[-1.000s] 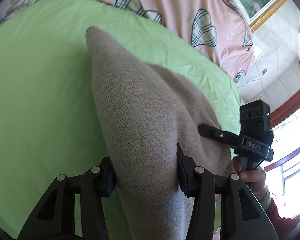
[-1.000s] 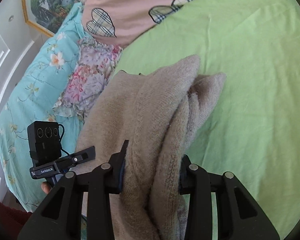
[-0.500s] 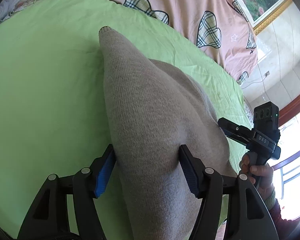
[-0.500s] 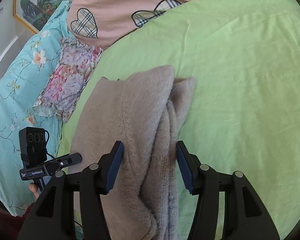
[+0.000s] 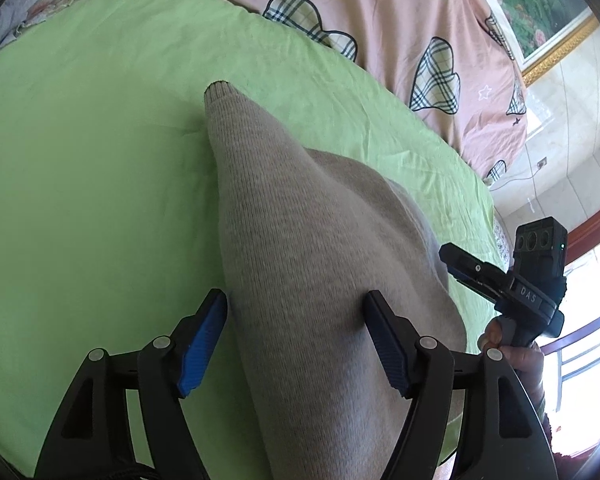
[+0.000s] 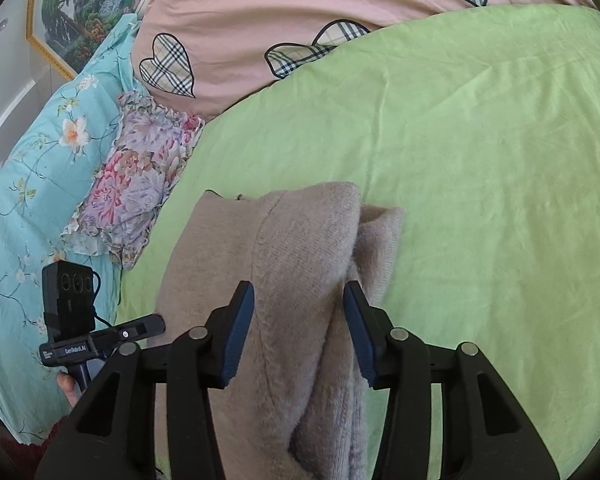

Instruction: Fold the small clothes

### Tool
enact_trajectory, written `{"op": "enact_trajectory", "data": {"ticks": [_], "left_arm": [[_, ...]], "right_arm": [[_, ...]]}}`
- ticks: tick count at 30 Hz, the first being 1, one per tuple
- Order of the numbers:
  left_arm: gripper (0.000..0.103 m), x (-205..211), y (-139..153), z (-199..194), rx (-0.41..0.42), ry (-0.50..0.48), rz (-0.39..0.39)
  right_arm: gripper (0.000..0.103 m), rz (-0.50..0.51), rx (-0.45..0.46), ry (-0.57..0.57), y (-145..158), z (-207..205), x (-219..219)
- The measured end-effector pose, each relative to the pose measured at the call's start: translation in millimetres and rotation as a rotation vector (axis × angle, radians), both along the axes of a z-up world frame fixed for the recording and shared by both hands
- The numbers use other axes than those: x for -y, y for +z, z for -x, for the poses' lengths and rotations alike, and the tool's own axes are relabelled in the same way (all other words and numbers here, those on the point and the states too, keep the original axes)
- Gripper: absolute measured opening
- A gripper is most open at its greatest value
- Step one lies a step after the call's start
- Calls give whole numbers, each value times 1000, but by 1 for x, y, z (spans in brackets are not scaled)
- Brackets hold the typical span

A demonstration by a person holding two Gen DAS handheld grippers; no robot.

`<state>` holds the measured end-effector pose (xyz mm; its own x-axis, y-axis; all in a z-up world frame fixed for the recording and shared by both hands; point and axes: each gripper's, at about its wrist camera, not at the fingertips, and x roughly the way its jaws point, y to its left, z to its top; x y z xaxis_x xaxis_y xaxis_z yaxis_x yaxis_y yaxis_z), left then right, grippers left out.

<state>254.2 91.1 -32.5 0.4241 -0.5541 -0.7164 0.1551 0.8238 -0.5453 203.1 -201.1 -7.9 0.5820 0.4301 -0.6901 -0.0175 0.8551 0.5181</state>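
Knit garment half-folded on my bed; left gripper fingers opening around it, right gripper closing on its 12 o'clock bunch.

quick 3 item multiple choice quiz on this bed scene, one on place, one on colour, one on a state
1. Where does the beige knit garment lie?
A. on the green sheet
B. on the floor
C. on a chair

2. What colour is the quilt with plaid hearts?
A. blue
B. pink
C. white

3. What is between the fingers of the right gripper?
A. nothing
B. a pillow
C. the garment

A, green sheet shows all round it. B, pink cloth bears the hearts. C, knit fabric fills the gap between the closing jaws.
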Motion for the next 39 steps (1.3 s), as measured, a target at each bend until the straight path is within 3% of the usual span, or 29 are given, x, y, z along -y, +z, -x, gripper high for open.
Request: {"op": "enact_trajectory", "data": {"ticks": [4,9,14,18,19,23,26,28,33,39], "left_arm": [[74,2,-3,-8,-9,2,-2],[76,0,-7,-14,-25,6,15],[77,-2,-1,-27,-15,29,-14],[74,-1,-3,-56,-9,64,-69],[71,0,-5,-66,-17,63,-72],[25,7,-11,-103,-25,57,-101],[12,11,-14,-126,-16,97,-203],[12,9,-18,-136,-20,116,-251],[13,-2,-3,-122,-1,121,-253],[29,-7,30,-38,81,94,-254]], "right_arm": [[40,-20,-40,-4,-12,-8,0],[13,-77,-38,-21,-18,-7,8],[11,-134,71,-21,9,13,17],[11,-84,-9,-52,-14,16,22],[11,-100,-19,-59,-20,16,24],[11,-93,-9,-65,-17,11,22],[10,-40,-27,-59,-21,1,20],[10,-41,-54,-65,-31,-3,21],[16,-83,-37,-82,-26,7,25],[16,-57,-18,-89,-7,43,24]]}}
